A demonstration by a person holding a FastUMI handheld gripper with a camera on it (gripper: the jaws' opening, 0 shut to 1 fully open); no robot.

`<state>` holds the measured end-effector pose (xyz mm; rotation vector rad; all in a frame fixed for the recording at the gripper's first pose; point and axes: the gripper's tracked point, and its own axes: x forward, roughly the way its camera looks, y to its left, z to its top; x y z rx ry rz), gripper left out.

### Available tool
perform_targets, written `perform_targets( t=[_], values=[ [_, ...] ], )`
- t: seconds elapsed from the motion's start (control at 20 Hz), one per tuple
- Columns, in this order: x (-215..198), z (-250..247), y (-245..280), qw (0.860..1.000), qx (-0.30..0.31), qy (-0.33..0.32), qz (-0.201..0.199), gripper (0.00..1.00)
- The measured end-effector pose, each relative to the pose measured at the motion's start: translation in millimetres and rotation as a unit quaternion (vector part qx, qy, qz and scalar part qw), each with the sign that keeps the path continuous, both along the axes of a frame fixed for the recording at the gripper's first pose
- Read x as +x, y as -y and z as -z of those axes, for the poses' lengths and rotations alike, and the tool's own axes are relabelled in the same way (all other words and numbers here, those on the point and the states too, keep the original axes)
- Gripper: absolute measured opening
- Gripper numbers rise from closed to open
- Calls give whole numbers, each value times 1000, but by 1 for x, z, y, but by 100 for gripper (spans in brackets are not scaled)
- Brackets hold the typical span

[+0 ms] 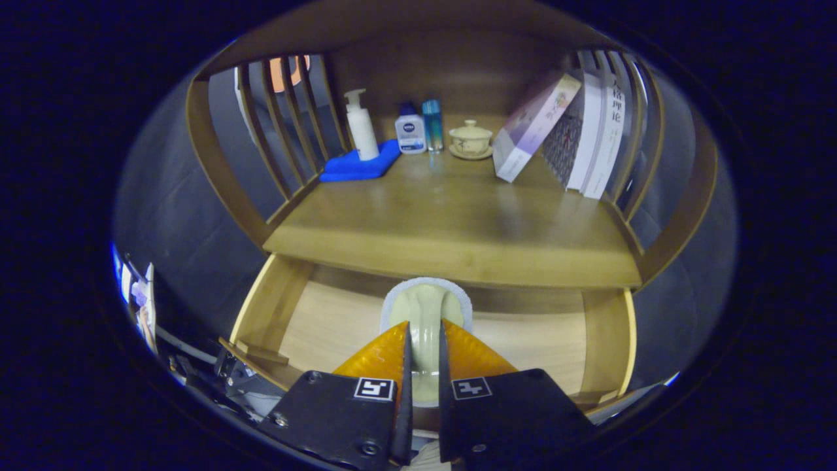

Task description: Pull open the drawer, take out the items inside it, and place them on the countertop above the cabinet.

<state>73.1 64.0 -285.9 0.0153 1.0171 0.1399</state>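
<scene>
1. drawer (314, 327) is pulled open below the countertop (458, 222), light wood floor showing on both sides of the gripper (424, 347)
2. gripper is closed down to a narrow gap and has a pale cream item (425, 314) pinched between its fingers, both pressing on its slim middle part
3. what the item is i can't say for sure; it has a rounded top with a whitish, fuzzy-looking rim poking out just ahead of the fingertips
4. it sits upright in the grip, long axis running along the fingers, top end pointing toward the shelf edge
5. the key relation: the countertop lies ahead of and above the held item, its front lip right over the rounded top, so the item looks to be low in or just over the drawer
6. my read is the lift has to clear that lip first, then go forward onto the bare middle of the wood
7. gripper points level and straight at the cabinet, centred on the drawer
8. back of the countertop is busy: pump bottle (361, 127) on a blue cloth (356, 167), two small bottles (418, 131), a lidded cup (469, 139), leaning books (575, 131)
9. the front half is open wood, the likely landing spot
</scene>
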Motion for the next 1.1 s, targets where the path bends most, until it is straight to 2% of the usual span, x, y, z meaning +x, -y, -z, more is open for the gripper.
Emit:
perform_targets(
  t=[0.5, 0.95, 1.1],
  values=[
    [68, -28, 3, 1000, -6, 22, 13, 19],
    [131, -17, 9, 999, -30, 12, 40, 19],
    [146, -6, 5, 998, -20, -1, 58, 19]
  ],
)
